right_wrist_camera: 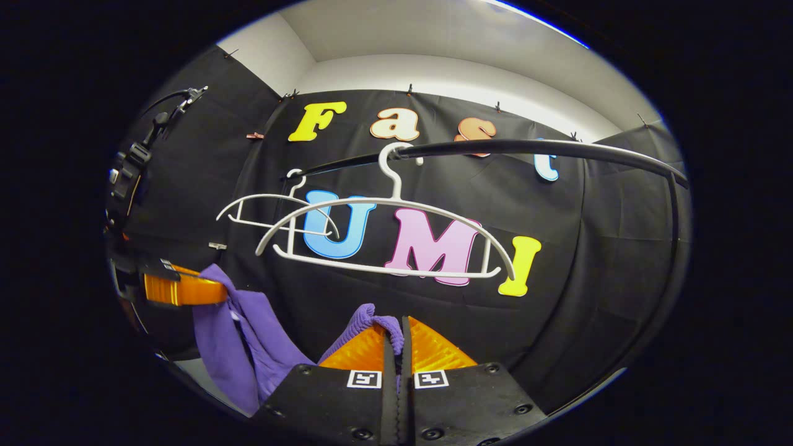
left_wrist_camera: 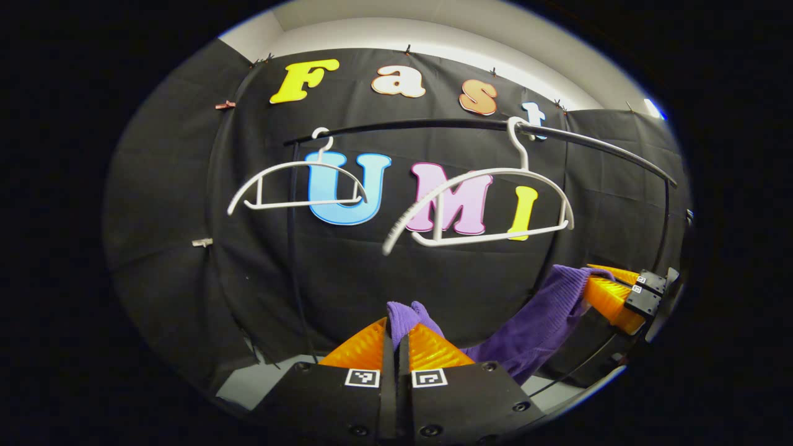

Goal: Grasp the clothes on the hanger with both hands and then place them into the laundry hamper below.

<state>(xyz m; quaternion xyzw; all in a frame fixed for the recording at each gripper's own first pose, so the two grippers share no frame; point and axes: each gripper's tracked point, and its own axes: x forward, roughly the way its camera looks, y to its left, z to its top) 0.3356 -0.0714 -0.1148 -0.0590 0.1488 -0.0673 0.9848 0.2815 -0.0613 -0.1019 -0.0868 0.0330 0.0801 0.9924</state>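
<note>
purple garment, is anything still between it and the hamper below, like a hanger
No hanger is: the purple garment hangs off both white hangers, pinched by the left tool and right tool. The hamper itself isn't visible, so the path down can't be judged.

Both rigs look the same from their own cams: the left gripper (left_wrist_camera: 396, 337) and the right gripper (right_wrist_camera: 396, 341) each have a chunky black body at bottom center with round screws and two small square black-and-white tags. The fingers are ribbed wedges. A black cable loops at upper left in the right gripper view.
</note>
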